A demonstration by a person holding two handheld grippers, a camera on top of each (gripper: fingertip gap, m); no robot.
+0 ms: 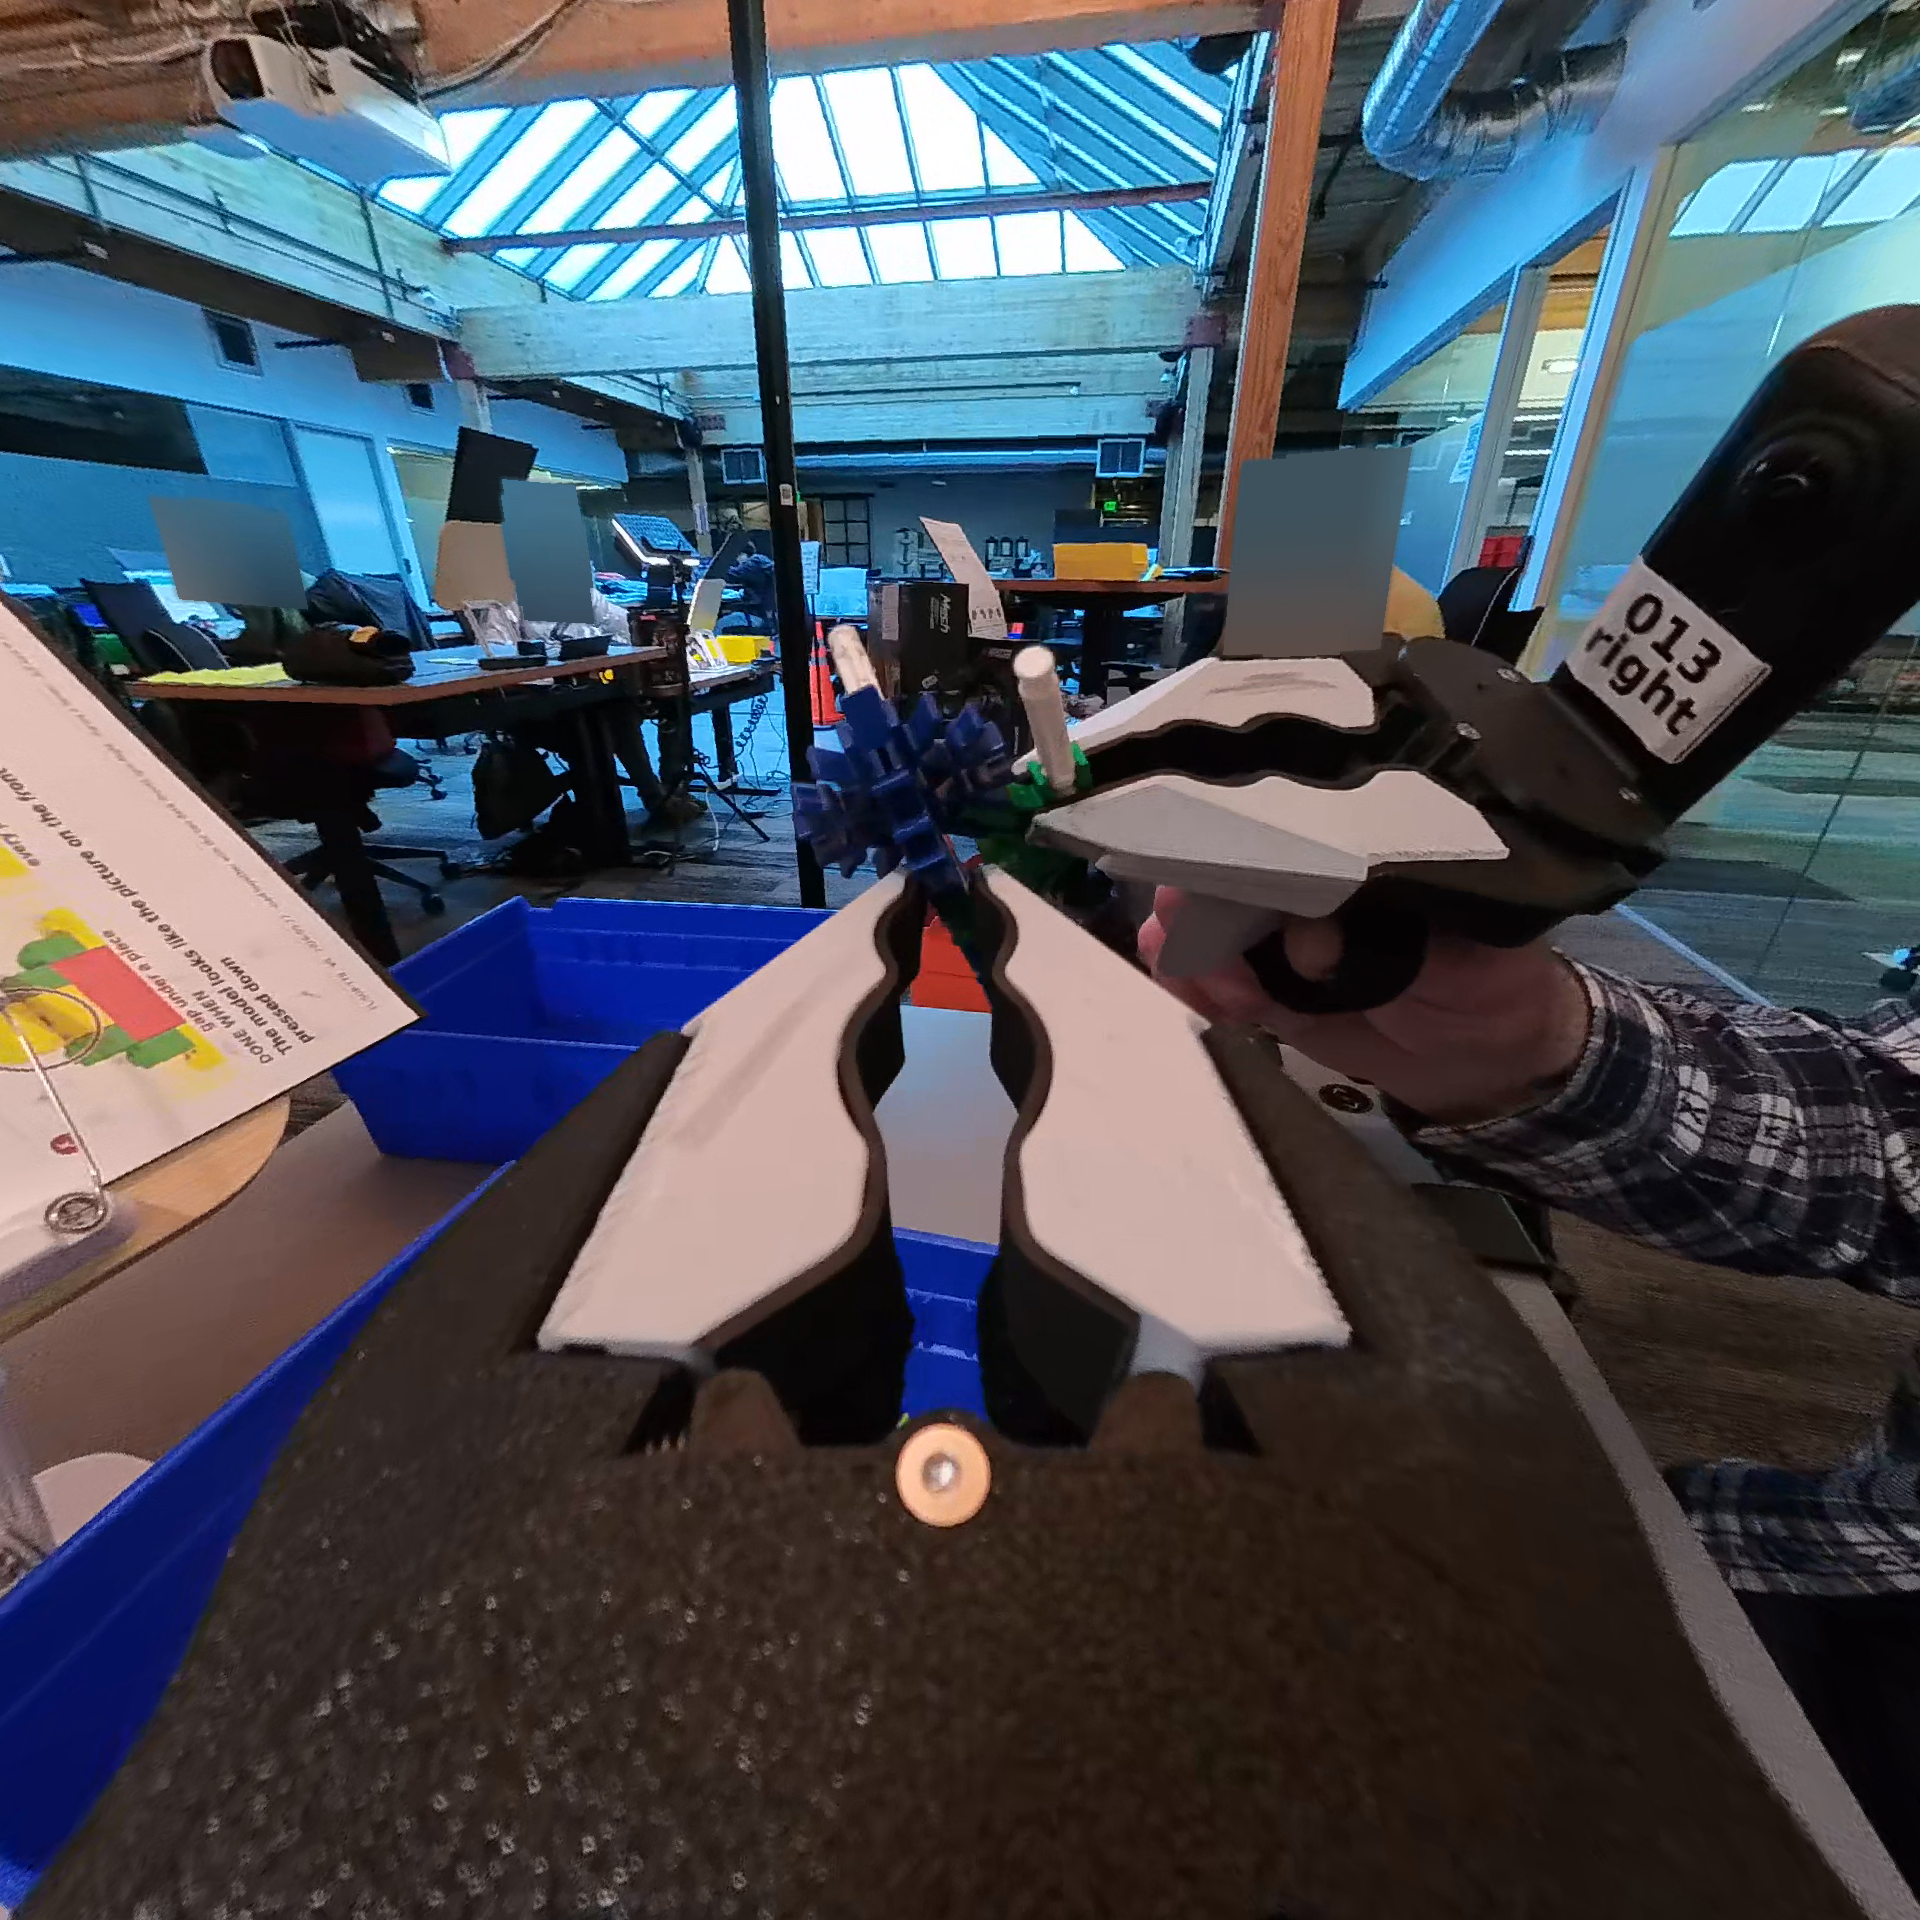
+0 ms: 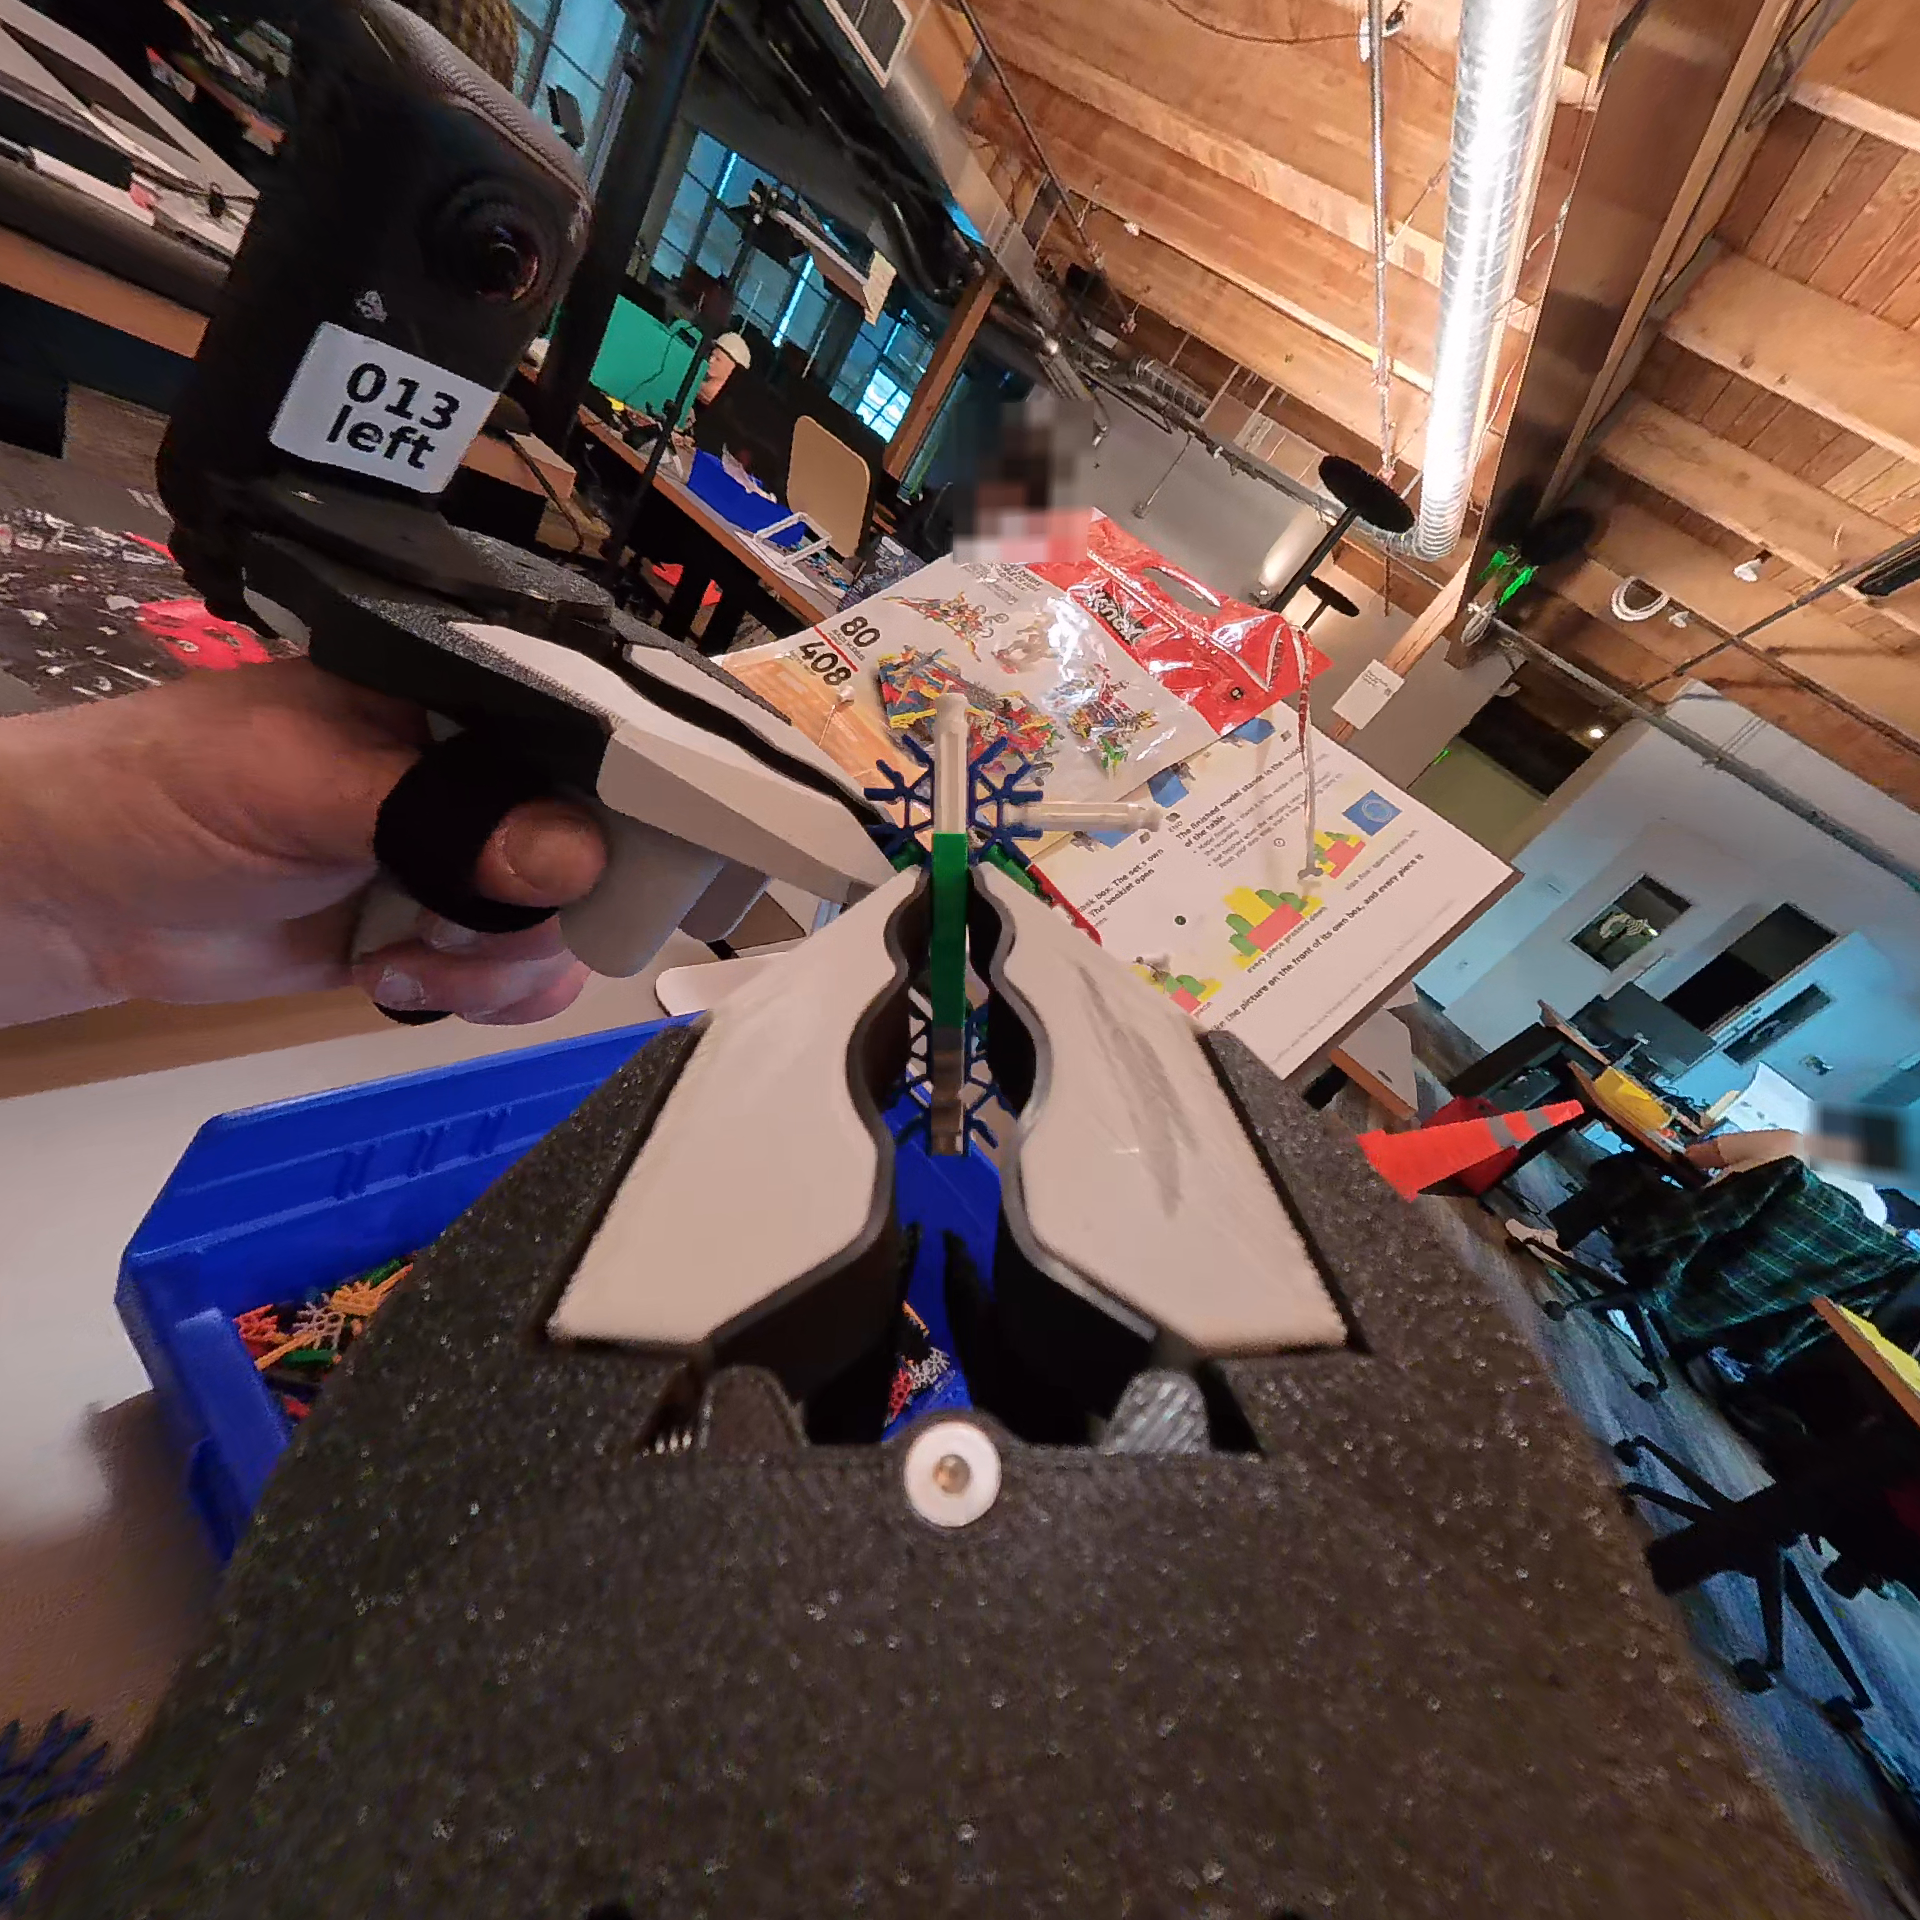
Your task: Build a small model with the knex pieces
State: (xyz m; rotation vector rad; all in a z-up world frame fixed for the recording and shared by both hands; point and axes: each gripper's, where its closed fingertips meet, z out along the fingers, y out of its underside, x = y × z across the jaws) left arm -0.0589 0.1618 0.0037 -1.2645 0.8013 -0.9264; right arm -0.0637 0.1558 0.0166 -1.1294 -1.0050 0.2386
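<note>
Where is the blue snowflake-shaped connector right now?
In the left wrist view the blue snowflake connector is held up at centre, pinched at the left hand-held gripper tips, above the blue bin, with the right hand-held gripper beside it.

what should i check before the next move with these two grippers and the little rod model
1. Left gripper shut on the blue connector: ok, tips pinch it.
2. Right gripper shut on the green connector: ok, it sits between the tips.
3. Pieces joined into one model: ok, blue and green parts meet between the two grippers.
4. White rods fully seated: cannot tell, sockets are hidden.
5. Model held above the blue bin: ok, bin lies below the grippers.
6. Instruction sheet clear of the grippers: ok, it stands behind them.
</note>
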